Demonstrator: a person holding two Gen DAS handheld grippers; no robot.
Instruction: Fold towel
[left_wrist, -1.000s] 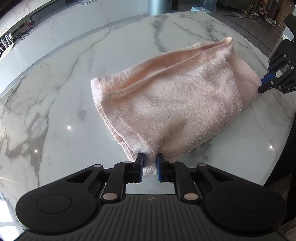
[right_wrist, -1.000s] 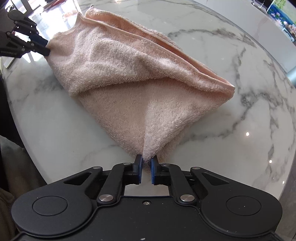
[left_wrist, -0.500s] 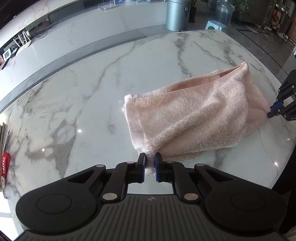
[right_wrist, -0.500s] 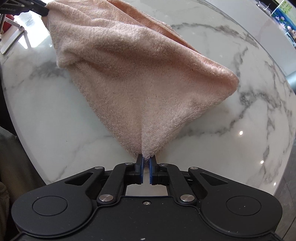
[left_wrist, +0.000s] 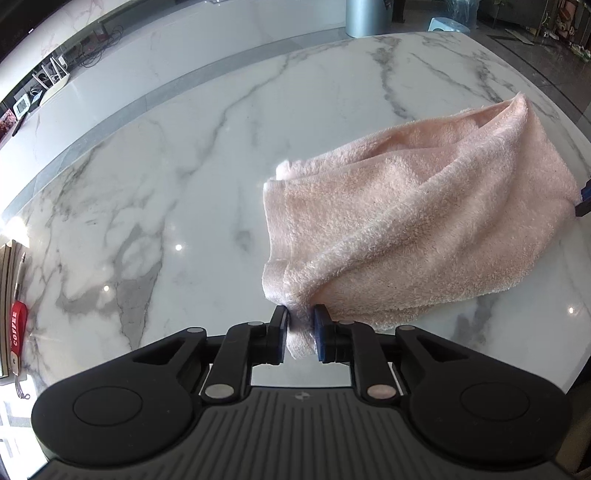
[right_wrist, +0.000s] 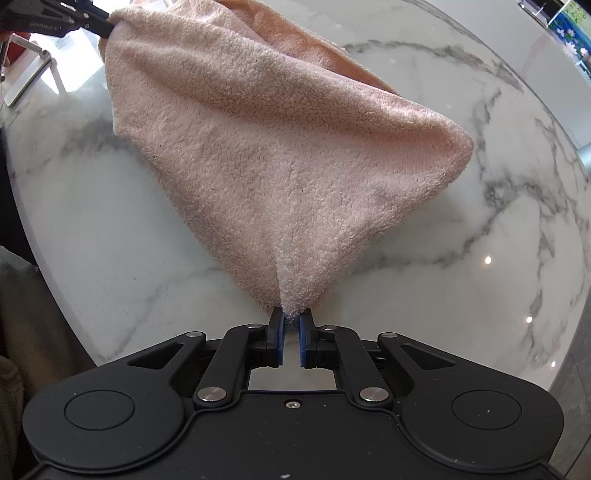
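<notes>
A pink fluffy towel (left_wrist: 417, 221) lies doubled over on the white marble table (left_wrist: 166, 192). Its near edge is lifted into a tent between my two grippers. My left gripper (left_wrist: 300, 334) has a towel corner filling the gap between its blue pads, and its jaws are opening. My right gripper (right_wrist: 291, 338) pinches the towel (right_wrist: 288, 155) at a bunched tip at its fingertips. Its jaws are opening too. Each gripper shows in the other's view: the right gripper (left_wrist: 584, 201) at the towel's right end, the left gripper (right_wrist: 105, 27) at the top left.
The round table's edge (right_wrist: 55, 295) curves close below my right gripper, with a person's dark clothing (right_wrist: 14, 332) beside it. A red coffee packet (left_wrist: 16, 325) lies at the far left. A grey bin (left_wrist: 367, 16) stands on the floor beyond the table.
The upper towel layer has been drawn across over the lower one, hiding the fold seen earlier. Both pairs of pads have parted slightly, and the towel sits further right in the left wrist view.
</notes>
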